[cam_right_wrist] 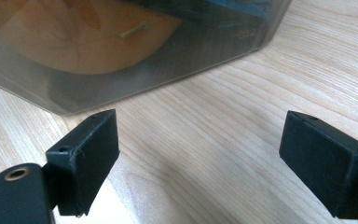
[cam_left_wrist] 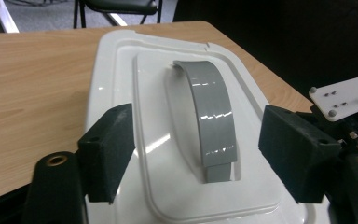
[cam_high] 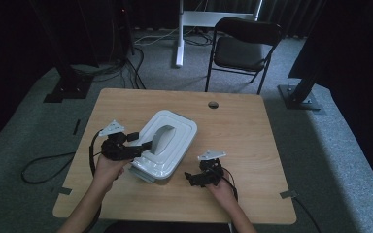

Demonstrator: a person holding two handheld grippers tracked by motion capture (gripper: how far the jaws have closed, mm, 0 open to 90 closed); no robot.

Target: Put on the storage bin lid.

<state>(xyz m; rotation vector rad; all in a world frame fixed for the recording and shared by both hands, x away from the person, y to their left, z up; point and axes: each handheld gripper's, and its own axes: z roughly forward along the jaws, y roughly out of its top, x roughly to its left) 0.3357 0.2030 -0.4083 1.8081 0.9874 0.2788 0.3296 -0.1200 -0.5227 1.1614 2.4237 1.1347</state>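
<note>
Near the counter's (cam_high: 233, 121) middle sits the lidded box (cam_high: 162, 145), stiff white lid (cam_left_wrist: 121, 70) over a smoky see-through tub (cam_right_wrist: 121, 60). My left fingers (cam_left_wrist: 107, 154) stand spread astride its grey handle (cam_left_wrist: 212, 121), pinching nothing; my right fingers (cam_right_wrist: 86, 158) gape beside the tub wall. Glossy plastic, probably slippery: the arched handle is the hold. Something orange shows blurred inside.

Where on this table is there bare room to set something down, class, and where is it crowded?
Free: the table's right half, between the container and the right edge; the far strip by the cable hole; the far left corner. Crowded: the near middle, where the left gripper and right gripper flank the container.
</note>
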